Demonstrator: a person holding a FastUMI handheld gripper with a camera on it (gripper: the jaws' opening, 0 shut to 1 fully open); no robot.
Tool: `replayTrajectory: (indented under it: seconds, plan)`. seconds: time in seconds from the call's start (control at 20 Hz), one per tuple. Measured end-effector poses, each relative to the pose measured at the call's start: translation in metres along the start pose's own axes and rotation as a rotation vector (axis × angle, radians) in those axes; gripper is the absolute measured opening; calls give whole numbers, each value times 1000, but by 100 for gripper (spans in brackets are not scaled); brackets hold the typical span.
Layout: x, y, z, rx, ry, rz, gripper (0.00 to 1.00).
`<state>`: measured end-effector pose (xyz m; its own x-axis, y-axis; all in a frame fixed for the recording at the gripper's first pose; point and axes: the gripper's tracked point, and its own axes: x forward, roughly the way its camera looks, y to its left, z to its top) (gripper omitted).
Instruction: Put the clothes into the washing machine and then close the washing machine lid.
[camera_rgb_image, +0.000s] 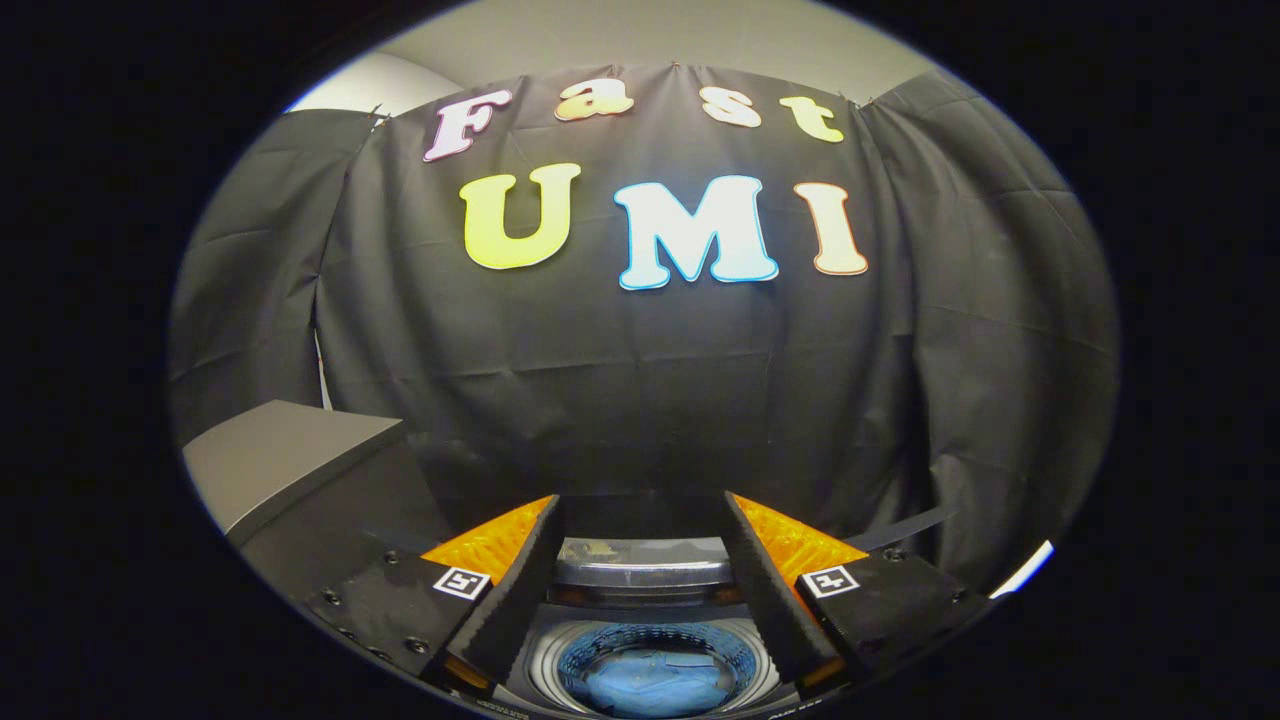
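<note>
My gripper (640, 510) is open, with nothing between its fingers, held above the washing machine. Between and below the fingers I look down into the machine's round drum (648, 668), where blue clothes (655, 685) lie at the bottom. The machine's lid (642, 568) stands raised at the far side of the opening, just beyond the drum. The fingers (520, 580) frame the opening on both sides without touching anything.
A grey box-like cabinet (290, 465) stands to the left of the machine. The booth's black cloth wall (640, 400) hangs close behind the machine. A thin dark strip (905, 530) sticks out to the right of the right finger.
</note>
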<state>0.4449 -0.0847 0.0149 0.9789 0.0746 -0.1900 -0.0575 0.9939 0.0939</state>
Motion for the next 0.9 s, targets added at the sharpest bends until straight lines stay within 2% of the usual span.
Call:
replayTrajectory:
  seconds: [0.9]
  plan:
    - [-35, 11, -49, 2, 55, -3, 97]
